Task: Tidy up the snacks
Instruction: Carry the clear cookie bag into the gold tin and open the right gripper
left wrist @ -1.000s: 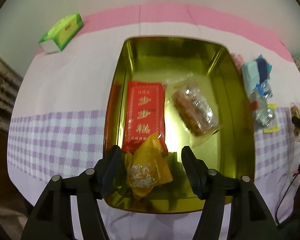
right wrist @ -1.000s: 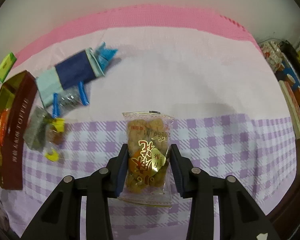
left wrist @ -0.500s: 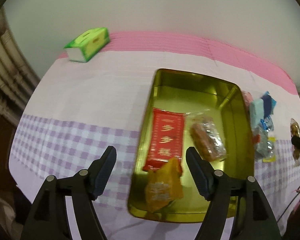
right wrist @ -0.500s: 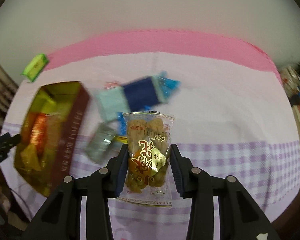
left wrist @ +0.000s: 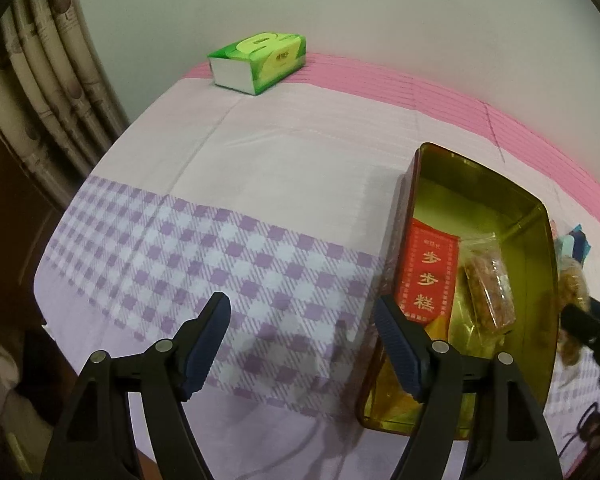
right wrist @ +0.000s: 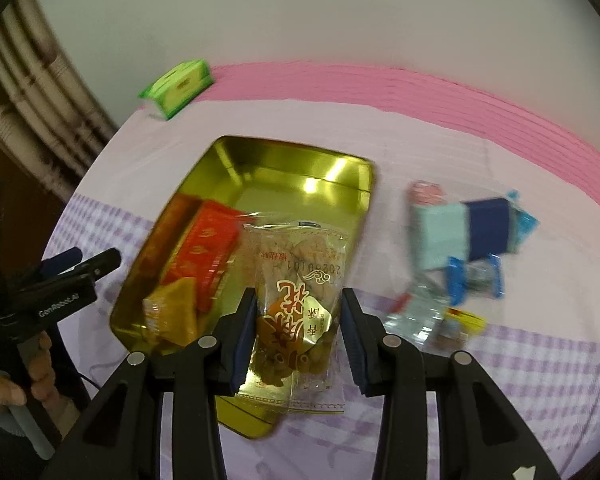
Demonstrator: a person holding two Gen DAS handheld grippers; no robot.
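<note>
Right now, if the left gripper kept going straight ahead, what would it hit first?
Probably just the tablecloth. The left gripper is open, with the tin off to its right; depth is unclear.

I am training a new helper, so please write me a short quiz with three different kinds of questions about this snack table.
1. True or false: the right tongs hold a clear snack bag above the gold tin.
2. Multiple choice: what do the left tongs hold? A) the red packet B) nothing C) the tissue box
3. Fill in: the tissue box sits on the ____ stripe of the tablecloth, by the wall.

Key: 1 true. 2 B, they are open over the checked cloth, left of the tin. 3 pink.
</note>
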